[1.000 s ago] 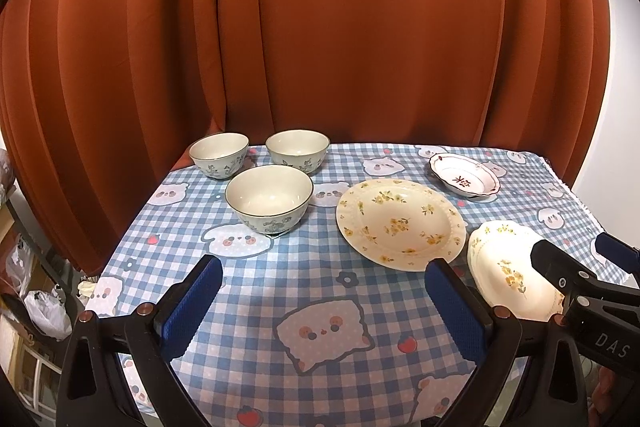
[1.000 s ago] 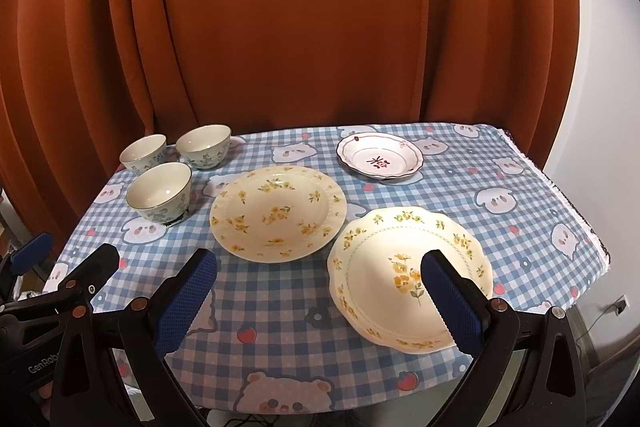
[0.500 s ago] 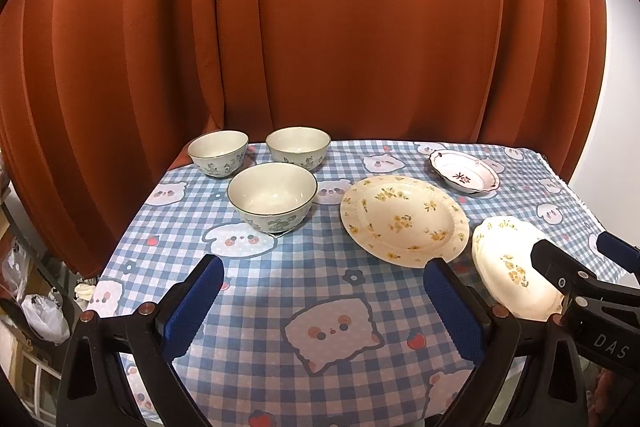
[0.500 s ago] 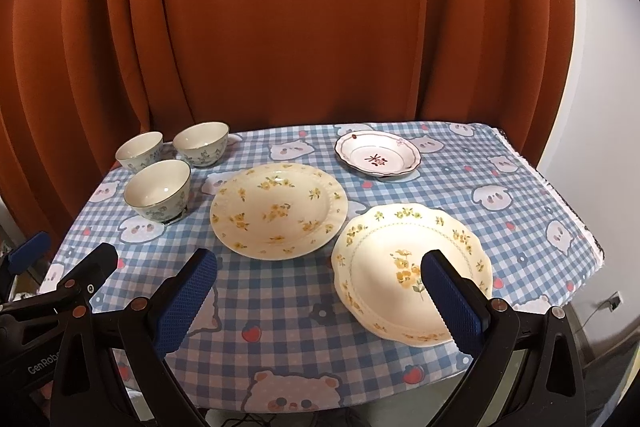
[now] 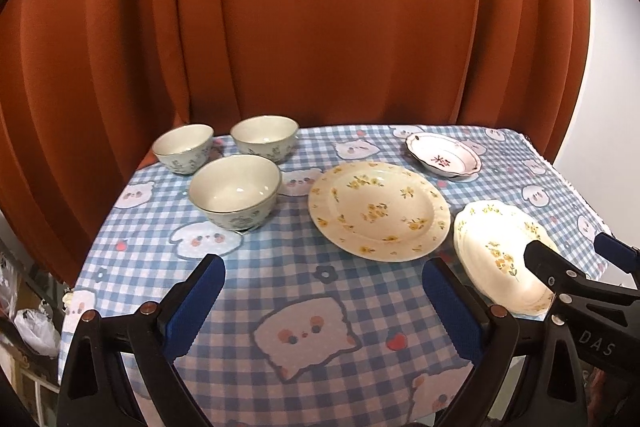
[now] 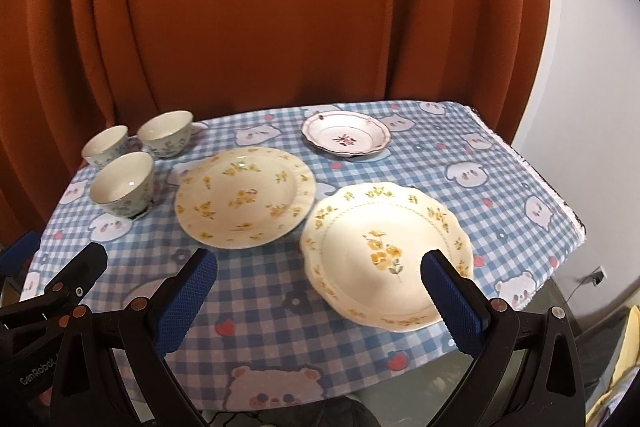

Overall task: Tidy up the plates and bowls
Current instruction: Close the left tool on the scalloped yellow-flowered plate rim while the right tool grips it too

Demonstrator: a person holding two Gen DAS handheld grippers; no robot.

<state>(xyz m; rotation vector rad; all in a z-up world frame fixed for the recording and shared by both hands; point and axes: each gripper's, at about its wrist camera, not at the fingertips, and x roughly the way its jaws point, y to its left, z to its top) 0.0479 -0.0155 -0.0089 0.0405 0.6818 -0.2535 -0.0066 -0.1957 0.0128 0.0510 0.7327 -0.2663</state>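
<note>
Three pale floral bowls stand at the table's far left: the nearest bowl (image 5: 235,190) (image 6: 122,182), and two behind it (image 5: 183,147) (image 5: 265,138). A round yellow-flowered plate (image 5: 378,209) (image 6: 245,196) lies in the middle. A scalloped yellow-flowered plate (image 6: 386,251) (image 5: 500,253) lies near the front right. A small red-patterned dish (image 6: 346,138) (image 5: 443,157) sits at the back right. My left gripper (image 5: 324,303) and my right gripper (image 6: 320,295) are both open and empty, above the front edge.
A blue checked tablecloth with bear faces (image 5: 304,331) covers the small table. An orange curtain (image 5: 320,27) hangs close behind it. The table's right edge (image 6: 560,211) drops off to the floor beside a white wall.
Both grippers have moved forward and a little lower toward the table, so the dishes look larger. No dish has moved.
</note>
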